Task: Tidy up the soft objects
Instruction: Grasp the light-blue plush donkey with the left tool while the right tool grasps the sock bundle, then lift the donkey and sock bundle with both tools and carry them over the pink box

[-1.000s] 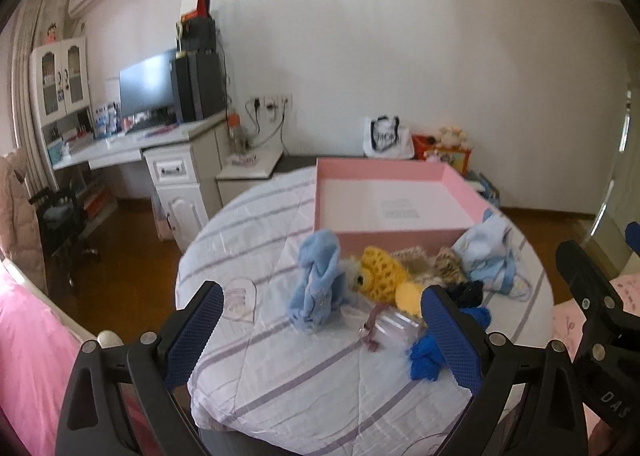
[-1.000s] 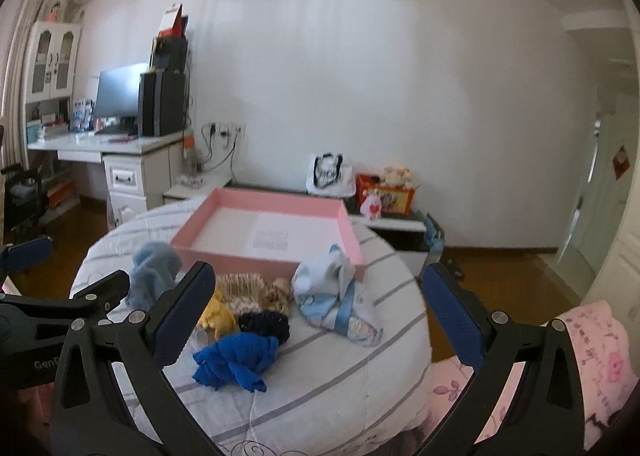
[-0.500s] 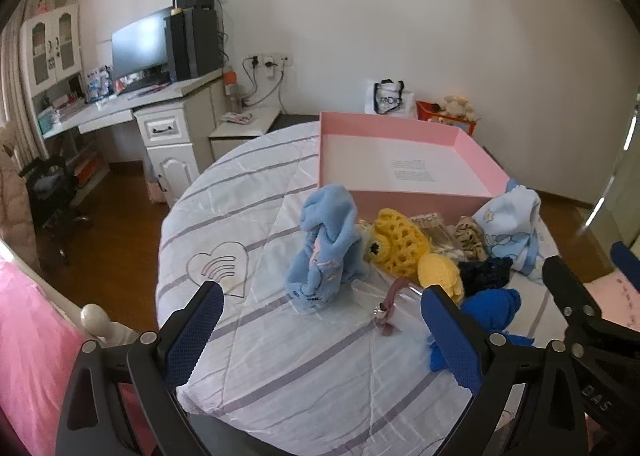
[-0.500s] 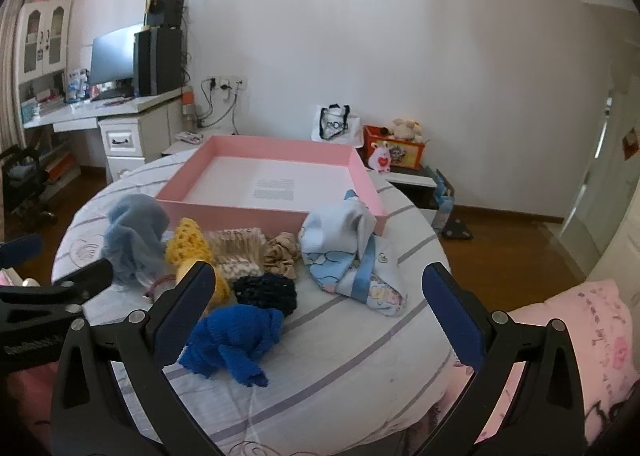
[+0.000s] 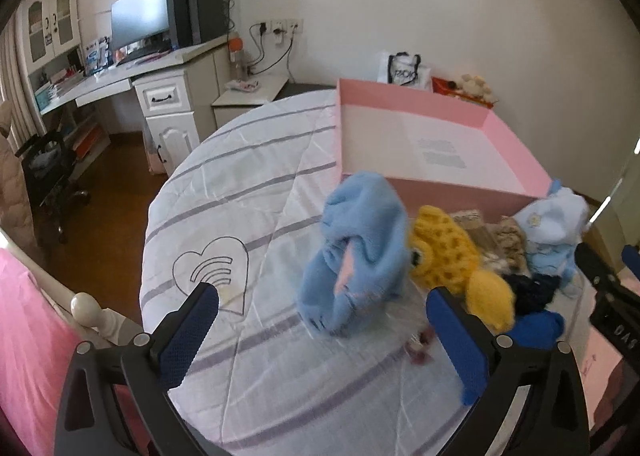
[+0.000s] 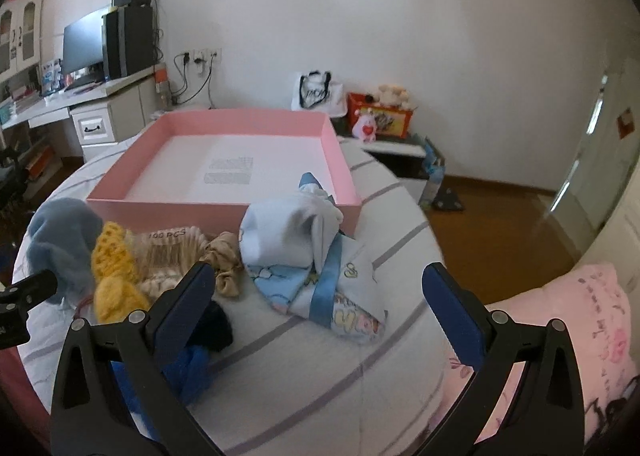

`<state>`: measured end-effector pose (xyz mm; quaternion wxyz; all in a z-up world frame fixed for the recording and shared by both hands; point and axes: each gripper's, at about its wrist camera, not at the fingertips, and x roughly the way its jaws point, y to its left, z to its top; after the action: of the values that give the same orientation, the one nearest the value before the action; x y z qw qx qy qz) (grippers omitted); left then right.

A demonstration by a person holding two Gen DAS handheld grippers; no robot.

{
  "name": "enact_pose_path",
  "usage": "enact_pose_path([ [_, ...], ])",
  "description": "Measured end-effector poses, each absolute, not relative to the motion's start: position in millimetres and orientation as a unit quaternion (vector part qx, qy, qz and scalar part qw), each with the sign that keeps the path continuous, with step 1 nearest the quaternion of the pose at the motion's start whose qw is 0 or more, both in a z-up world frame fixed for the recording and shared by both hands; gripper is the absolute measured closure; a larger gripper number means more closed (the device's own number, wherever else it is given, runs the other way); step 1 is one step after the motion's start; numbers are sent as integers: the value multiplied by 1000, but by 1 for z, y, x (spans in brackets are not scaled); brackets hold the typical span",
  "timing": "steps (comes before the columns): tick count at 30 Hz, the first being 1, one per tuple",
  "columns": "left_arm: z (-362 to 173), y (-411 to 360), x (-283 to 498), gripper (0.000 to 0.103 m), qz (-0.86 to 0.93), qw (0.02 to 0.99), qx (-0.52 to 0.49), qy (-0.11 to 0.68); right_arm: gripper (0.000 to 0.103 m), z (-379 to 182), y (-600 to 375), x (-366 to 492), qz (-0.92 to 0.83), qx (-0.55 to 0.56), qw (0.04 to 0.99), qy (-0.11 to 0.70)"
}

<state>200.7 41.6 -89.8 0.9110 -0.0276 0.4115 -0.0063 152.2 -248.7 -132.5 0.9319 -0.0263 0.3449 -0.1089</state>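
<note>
Both grippers stood wide apart with nothing between their pads; the left gripper (image 5: pixel 322 330) had just been opening further. Nearest the right gripper (image 6: pixel 318 306) lay a royal-blue knit (image 6: pixel 192 370), half hidden behind its finger, and a dark scrunchie (image 6: pixel 214 326). Beyond sat the light blue plush (image 5: pixel 360 248), yellow crochet toy (image 5: pixel 444 256), tan scrunchies (image 6: pixel 224 262) and baby bib (image 6: pixel 316 264), all on the striped bedspread (image 5: pixel 240 184) before the pink box (image 6: pixel 240 168). Compared with a second earlier, the pile loomed closer. Small reddish bits (image 5: pixel 418 346) were too blurred to identify.

monitor (image 5: pixel 138 22) on desk (image 5: pixel 120 76) | tote bag (image 6: pixel 316 90) | pink pillow (image 6: pixel 568 340)
</note>
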Motion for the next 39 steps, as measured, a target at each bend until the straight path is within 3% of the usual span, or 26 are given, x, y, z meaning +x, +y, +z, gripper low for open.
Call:
enact_pose_path([
  [19,-149,51,287,0,7,881,-44,471,2,-185,-289,216,-64,40,906,417],
  [26,-162,50,289,2,8,891,-41,451,28,-189,-295,211,-36,69,905,418],
  [29,-164,51,284,24,3,895,-40,444,36,-185,-292,206,-43,67,908,412],
  [31,-163,51,278,58,-5,898,-38,439,41,-183,-292,204,-45,68,908,410],
  [32,-160,51,274,67,-18,898,-40,437,43,-181,-293,203,-47,72,908,410],
  [33,-158,51,271,82,-23,896,-43,442,45,-179,-294,200,-50,77,909,407],
  [39,-152,48,258,91,-59,897,-47,436,48,-154,-295,178,-68,78,923,372],
])
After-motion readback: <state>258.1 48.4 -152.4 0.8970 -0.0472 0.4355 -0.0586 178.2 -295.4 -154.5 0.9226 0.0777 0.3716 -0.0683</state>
